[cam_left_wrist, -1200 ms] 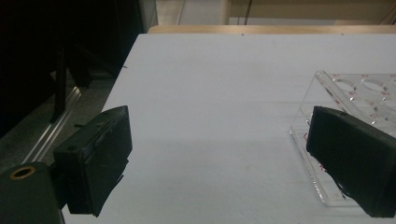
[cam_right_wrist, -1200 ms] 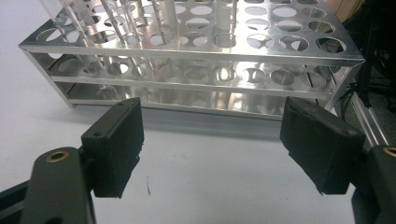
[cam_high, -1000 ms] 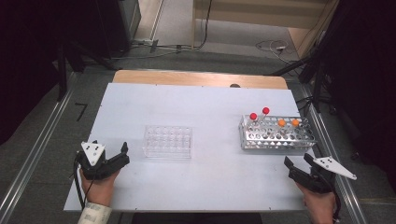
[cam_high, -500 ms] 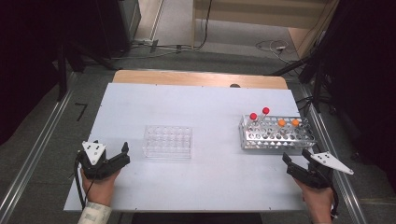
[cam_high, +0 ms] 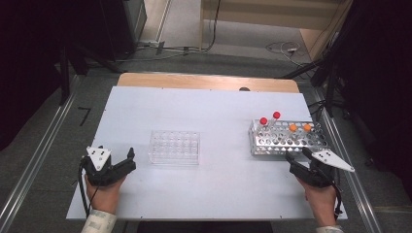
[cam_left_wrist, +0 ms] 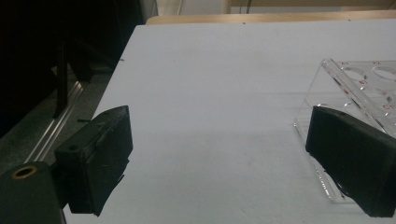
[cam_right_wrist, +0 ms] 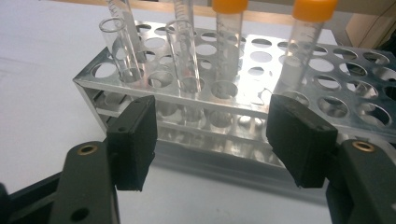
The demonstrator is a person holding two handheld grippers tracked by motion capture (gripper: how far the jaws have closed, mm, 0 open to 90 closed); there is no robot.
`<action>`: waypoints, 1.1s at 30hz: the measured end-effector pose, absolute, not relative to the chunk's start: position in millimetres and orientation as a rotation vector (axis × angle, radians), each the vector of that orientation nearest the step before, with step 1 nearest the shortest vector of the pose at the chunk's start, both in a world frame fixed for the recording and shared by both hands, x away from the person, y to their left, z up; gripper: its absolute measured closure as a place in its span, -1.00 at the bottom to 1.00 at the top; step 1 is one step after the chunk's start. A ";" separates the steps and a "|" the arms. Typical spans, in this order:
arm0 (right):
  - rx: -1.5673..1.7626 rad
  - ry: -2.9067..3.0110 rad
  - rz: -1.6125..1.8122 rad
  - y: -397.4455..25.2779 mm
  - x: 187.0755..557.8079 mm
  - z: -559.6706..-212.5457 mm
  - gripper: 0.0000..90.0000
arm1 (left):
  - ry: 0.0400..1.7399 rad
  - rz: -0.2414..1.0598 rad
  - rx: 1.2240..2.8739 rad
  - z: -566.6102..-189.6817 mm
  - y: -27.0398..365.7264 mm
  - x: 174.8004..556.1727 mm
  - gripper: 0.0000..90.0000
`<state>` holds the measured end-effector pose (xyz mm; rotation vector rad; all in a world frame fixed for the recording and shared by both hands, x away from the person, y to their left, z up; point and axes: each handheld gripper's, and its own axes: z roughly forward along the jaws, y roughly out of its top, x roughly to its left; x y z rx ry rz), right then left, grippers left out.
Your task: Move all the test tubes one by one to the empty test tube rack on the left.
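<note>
— Approaching the metal rack (cam_high: 287, 141) from the near side, our right gripper (cam_right_wrist: 212, 135) stands with its jaws spread wide and nothing between them. Do we agree on the target?

— We do. The work in hand looks like lifting a tube from that rack, which sits at the right of the table (cam_high: 218, 104). It carries two red-capped tubes (cam_high: 269, 121) toward its left end and two orange-capped tubes (cam_right_wrist: 229, 39) beside them.

— And the left gripper (cam_high: 127, 161)?

— Its jaws are also apart and empty. It rests on the table near the left end of the clear plastic rack (cam_high: 174, 146), which holds no tubes that we can see.

— What risks do we record?

— First, the tubes stand close together; a wide-spread jaw coming in among them could knock a neighbour and tilt it. Second, the right gripper sits low, level with the rack's front wall; pushing forward from this height would shove the whole rack instead of reaching a tube. Third, a grip on smooth glass may slip if it lands off-centre.
</note>
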<state>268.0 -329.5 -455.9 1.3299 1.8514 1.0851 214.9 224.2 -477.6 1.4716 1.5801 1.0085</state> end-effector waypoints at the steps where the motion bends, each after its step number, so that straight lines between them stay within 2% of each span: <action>1: 1.328 1.853 1.084 -327.9 269.2 -455.8 -0.25 | 1.580 1.009 1.472 -477.5 224.2 214.8 -0.83; 15: 1.281 1.847 1.080 -315.1 285.7 -457.7 0.08 | 1.580 1.009 1.466 -476.5 225.0 213.6 -0.83; 25: 1.251 1.836 1.082 -304.8 297.2 -460.1 0.39 | 1.582 1.012 1.462 -476.3 225.6 213.5 -0.83; 33: 1.253 1.826 1.083 -301.6 300.6 -461.9 0.50 | 1.584 1.011 1.461 -476.2 225.7 213.2 -0.83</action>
